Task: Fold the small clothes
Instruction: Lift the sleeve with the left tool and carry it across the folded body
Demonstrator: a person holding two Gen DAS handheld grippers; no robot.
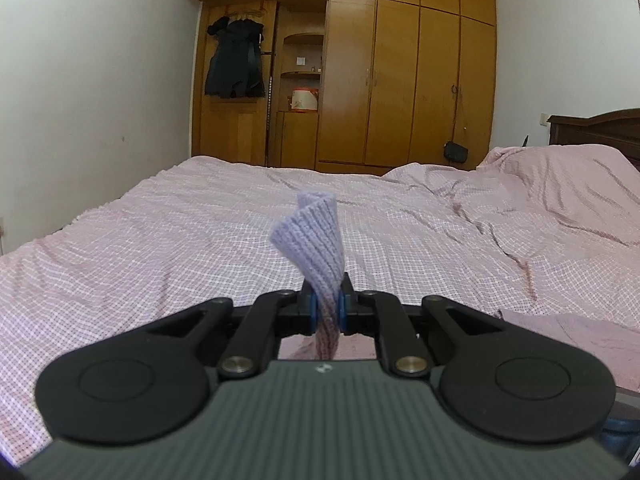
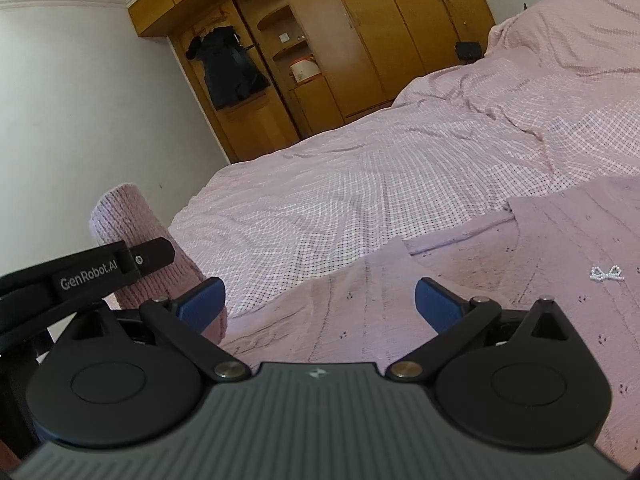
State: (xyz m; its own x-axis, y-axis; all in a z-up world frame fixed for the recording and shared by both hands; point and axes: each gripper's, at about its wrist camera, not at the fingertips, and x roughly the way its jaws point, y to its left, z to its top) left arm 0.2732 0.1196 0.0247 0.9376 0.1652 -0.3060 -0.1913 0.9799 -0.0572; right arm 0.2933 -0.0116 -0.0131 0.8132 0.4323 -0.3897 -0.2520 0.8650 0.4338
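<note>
The left claw (image 1: pixel 328 310) is clenched on a ribbed knit cuff (image 1: pixel 314 240) of the small sweater, the fabric pinched between its blue pads (image 1: pixel 313 312). From the pinch the cuff is seen standing up toward 12 o'clock, twisted and curled over at its tip, well above the bed (image 1: pixel 160 240). Ahead of this claw, from 10 to 2 o'clock, a wide stretch of pink checked bedcover is left bare as far as the bed's far edge, where the wooden wardrobe (image 1: pixel 400 80) is met. At 9 o'clock the bed's side edge is bounded by a white wall (image 1: pixel 100 80); at 2 o'clock the cover is heaped into creased folds.

The right claw (image 2: pixel 320 306) is released, its blue pads (image 2: pixel 436 306) spread wide and nothing held between them. It is held just over the sweater's body (image 2: pixel 460 280), which is spread flat on the bed (image 2: pixel 340 184) from 6 to 3 o'clock. At 9 o'clock the left claw (image 2: pixel 148 259) is seen from the side with the lifted cuff (image 2: pixel 128 224) gripped in it.

The sweater is shown as a pale pink-lilac knit with vertical ribbing and small eyelet holes. A little pearl bow (image 2: pixel 607 273) is fixed to it at 3 o'clock. Its upper edge is laid as a straight fold line across the bedcover.
</note>
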